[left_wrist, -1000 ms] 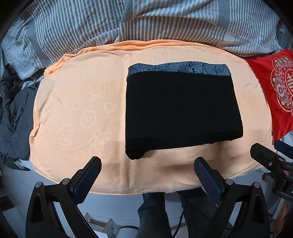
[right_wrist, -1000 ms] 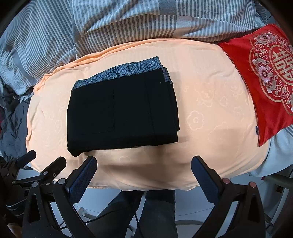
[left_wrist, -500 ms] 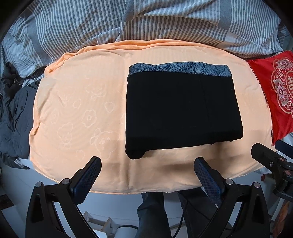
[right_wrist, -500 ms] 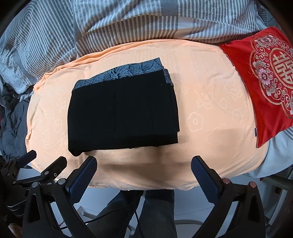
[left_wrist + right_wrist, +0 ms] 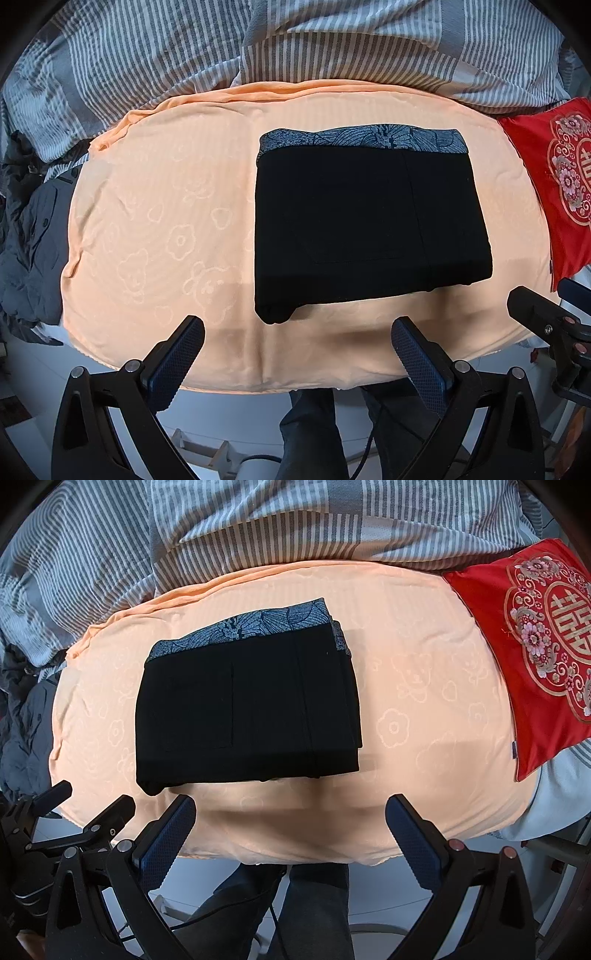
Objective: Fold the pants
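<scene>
the pants (image 5: 369, 225) are being seen as a compact black rectangle lying flat on the peach blanket (image 5: 166, 221), ahead of and slightly right of the left gripper (image 5: 297, 345), and ahead of and left of the right gripper (image 5: 290, 821). a grey patterned waistband (image 5: 362, 138) is being shown along the far edge of the bundle, and stacked layers are being exposed along its right side in the right wrist view. one near corner (image 5: 273, 314), on the left, is bulging a little past the otherwise straight near edge.

both grippers are being held with their jaws spread wide and nothing between them, back from the near edge of the blanket, well apart from the cloth. the right gripper's frame is being glimpsed at the right edge of the left wrist view.

the folding is judged to be essentially finished, with the hands being kept clear of the result. if anything is being called for next, it is probably only a tidying touch: the bulging corner being tucked in, or the bundle being pressed flat, with care that the stacked layers are not being dragged apart.

further out, a striped duvet (image 5: 332, 40) is lying beyond the blanket, a red embroidered cushion (image 5: 535, 657) to the right, and dark grey clothing (image 5: 26, 240) to the left.
</scene>
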The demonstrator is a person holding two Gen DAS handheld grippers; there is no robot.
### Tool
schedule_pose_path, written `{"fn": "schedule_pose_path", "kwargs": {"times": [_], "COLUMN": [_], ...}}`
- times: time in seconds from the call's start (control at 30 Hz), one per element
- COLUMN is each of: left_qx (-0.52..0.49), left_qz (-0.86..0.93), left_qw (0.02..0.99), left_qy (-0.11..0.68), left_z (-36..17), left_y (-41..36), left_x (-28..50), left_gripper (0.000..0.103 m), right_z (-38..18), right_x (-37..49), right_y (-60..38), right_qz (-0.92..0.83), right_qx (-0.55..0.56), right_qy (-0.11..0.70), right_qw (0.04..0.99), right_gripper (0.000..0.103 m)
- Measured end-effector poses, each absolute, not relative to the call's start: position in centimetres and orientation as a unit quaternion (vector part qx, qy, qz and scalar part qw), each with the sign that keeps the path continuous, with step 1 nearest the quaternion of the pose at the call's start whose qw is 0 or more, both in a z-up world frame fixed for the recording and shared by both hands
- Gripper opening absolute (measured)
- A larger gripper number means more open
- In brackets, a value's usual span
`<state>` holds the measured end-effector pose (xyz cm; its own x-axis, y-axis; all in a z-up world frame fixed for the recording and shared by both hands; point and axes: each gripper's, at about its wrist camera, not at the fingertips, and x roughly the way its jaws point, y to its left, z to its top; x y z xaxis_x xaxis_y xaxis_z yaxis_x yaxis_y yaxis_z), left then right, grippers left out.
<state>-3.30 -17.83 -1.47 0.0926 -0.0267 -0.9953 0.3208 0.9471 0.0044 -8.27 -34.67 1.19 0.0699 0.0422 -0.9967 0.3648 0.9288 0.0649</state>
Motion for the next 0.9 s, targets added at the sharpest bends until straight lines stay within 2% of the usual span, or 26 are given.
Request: {"fn": "schedule_pose_path", "kwargs": {"times": [0.9], "left_qx": [0.127], "left_qz": [-0.132], "left_qw": [0.737], "left_qy": [0.651], "left_z": [-1.36], "left_y": [-18.40], "left_x": [-3.60], "left_gripper": [0.101], "right_z": [1.11], "right_x": [-7.42], "right_y": [-34.04], "right_qz": [-0.106], "right_qx": [0.107], "right_qy": [0.675], "right_qw": [0.722], "right_gripper": [0.103]}}
